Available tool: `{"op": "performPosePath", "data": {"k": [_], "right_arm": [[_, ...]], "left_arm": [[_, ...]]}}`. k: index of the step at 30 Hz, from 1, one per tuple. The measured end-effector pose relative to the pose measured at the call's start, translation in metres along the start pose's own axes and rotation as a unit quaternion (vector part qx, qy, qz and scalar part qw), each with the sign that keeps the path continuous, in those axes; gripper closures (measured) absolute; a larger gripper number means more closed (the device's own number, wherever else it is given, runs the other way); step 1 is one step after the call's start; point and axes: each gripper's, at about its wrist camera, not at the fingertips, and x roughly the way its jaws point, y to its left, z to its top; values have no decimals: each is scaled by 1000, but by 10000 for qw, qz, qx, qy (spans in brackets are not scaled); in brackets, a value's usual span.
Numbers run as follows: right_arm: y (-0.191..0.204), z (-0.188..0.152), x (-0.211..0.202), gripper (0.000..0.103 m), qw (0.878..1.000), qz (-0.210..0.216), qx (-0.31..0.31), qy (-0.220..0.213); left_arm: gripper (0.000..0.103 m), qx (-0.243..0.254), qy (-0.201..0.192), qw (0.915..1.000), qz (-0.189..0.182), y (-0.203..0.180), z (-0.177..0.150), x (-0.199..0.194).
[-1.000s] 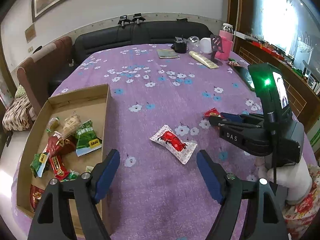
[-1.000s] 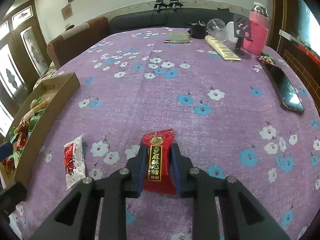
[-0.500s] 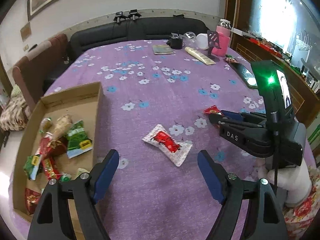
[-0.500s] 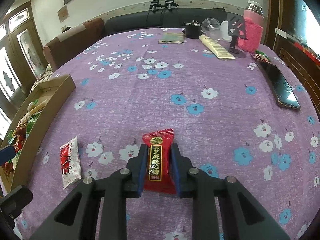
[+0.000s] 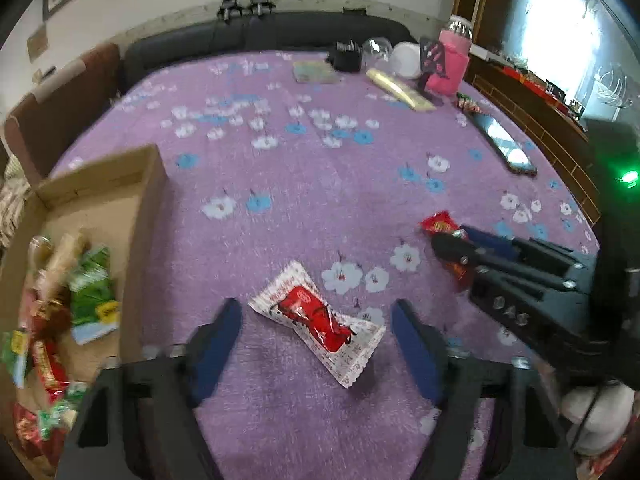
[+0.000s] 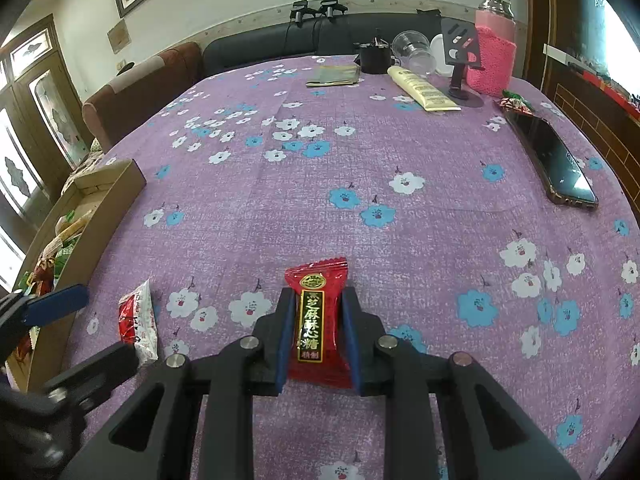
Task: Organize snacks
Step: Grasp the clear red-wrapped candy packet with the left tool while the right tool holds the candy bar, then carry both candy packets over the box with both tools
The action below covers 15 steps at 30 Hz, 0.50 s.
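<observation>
A white packet with a red centre (image 5: 320, 322) lies on the purple flowered cloth (image 5: 320, 184), between the blue pads of my left gripper (image 5: 318, 334). Its jaws are closing and stand on both sides of the packet without touching it. In the right wrist view the same white packet (image 6: 138, 322) lies low on the left, with a left finger (image 6: 56, 304) beside it. My right gripper (image 6: 318, 330) is shut on a red candy packet (image 6: 318, 316) with gold lettering, just above the cloth. From the left wrist view that right gripper (image 5: 456, 240) shows at the right with the red candy (image 5: 440, 224).
An open cardboard box (image 5: 150, 216) with several snack packets stands at the left table edge. A black phone (image 6: 556, 160) lies at the right. A cream tube (image 6: 424, 88), cups, a phone stand and a pink-sleeved jar (image 6: 494, 52) crowd the far side. A dark sofa runs behind.
My left gripper moved forward and down over the white packet, and its jaws narrowed around it. The right gripper stayed in place with the red candy.
</observation>
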Motion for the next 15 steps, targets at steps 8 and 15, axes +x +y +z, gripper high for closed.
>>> {"op": "performPosePath", "data": {"k": [8,15], "right_arm": [[-1,0,0,83,10000,-5,14,-27],[0,-1,-5,86,9998,64,20,-171]], "left_arm": [[81,-156,-157,9992,-327,10,-7,-4],[81,-401,-515,9962,-571,25,-8,-34]]}}
